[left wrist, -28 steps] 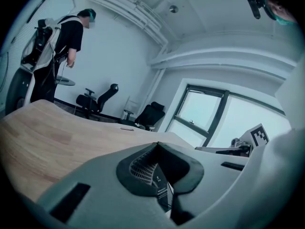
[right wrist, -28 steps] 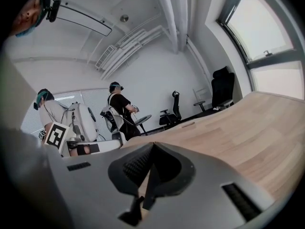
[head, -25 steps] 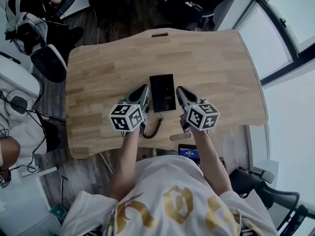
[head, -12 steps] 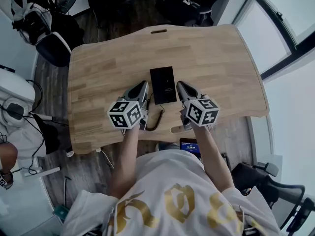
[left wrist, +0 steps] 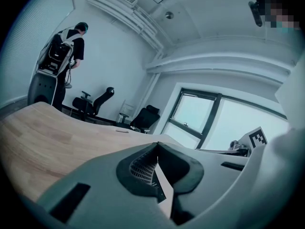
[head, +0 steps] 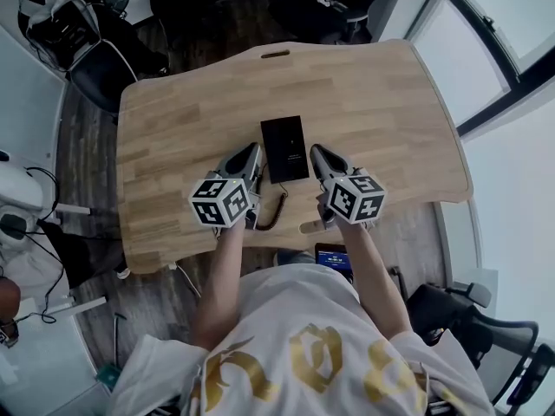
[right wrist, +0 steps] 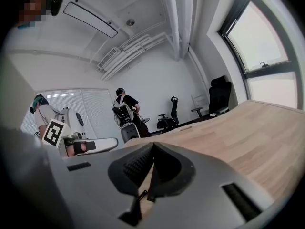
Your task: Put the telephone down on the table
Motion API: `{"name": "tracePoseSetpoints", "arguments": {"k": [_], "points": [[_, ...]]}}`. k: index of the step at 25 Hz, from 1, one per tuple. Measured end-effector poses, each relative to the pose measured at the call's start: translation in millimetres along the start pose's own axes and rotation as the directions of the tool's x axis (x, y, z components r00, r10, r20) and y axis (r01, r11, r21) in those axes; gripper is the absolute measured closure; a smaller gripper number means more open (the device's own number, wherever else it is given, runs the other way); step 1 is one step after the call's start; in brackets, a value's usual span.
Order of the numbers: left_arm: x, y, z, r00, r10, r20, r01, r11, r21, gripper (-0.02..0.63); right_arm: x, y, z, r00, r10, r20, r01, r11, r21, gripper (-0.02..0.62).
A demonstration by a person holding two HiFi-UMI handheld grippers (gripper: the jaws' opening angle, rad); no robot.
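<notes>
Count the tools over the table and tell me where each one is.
2. The left tool is just left of the black telephone, the right tool just right of it, both shut near the table's front edge. None seems hidden.

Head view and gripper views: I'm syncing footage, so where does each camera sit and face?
Head view: on the person's head, looking steeply down at the light wooden table and flat black telephone; forearms, left gripper and right gripper show.
Left gripper view: on the left gripper, looking along its shut jaws across the table towards windows.
Right gripper view: on the right gripper, along its shut jaws towards office chairs.
Shared: both gripper views see the table and the other gripper's marker cube.
</notes>
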State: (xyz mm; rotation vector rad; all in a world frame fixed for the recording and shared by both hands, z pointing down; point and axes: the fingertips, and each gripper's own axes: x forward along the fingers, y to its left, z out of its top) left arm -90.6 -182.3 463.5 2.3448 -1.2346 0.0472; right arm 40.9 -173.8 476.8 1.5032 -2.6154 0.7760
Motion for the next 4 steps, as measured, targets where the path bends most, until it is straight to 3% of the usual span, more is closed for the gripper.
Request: {"name": "tracePoseSetpoints", "arguments": {"k": [4], "points": [[-1.1, 0.2, -7.3, 1.000, -0.005, -0.022, 0.005, 1.000, 0.006, 0.597, -0.9, -4.4, -7.5, 1.000, -0.009, -0.010, 0.009, 1.000, 0.012, 0.583]]}}
